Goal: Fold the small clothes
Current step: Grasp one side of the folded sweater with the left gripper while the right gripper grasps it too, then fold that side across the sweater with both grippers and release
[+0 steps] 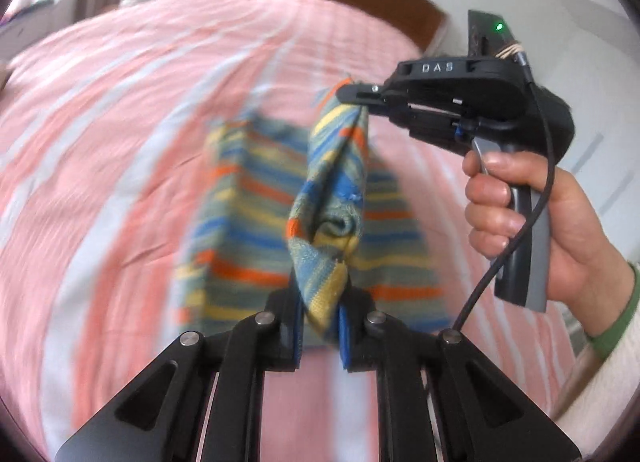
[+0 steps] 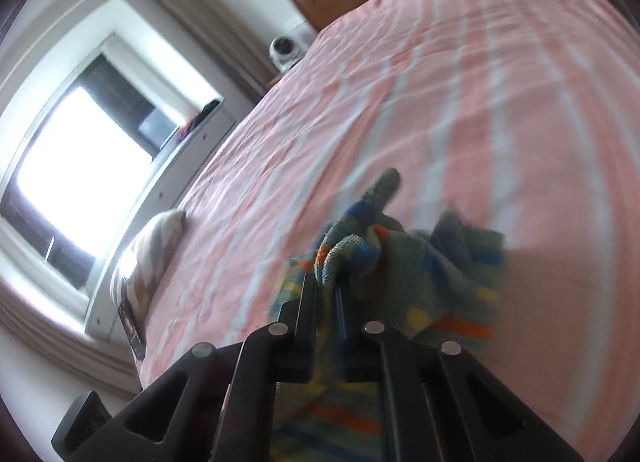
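Your left gripper point(image 1: 320, 326) pinches the yellow edge of the striped knit garment point(image 1: 332, 198), and your right gripper point(image 1: 354, 96) clamps another bunch of it. The cloth hangs stretched between them above the pink-striped bedsheet point(image 1: 120, 122), your right hand point(image 1: 532, 214) squeezing the handle.

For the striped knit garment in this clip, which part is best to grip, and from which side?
The striped knit garment is best gripped at its edge, as both grippers do here: the left gripper pinches a bunched lower edge, and the right gripper pinches a top corner, coming in from the right. The thin, limp knit gathers easily between the fingers, probably more securely than the hanging middle.
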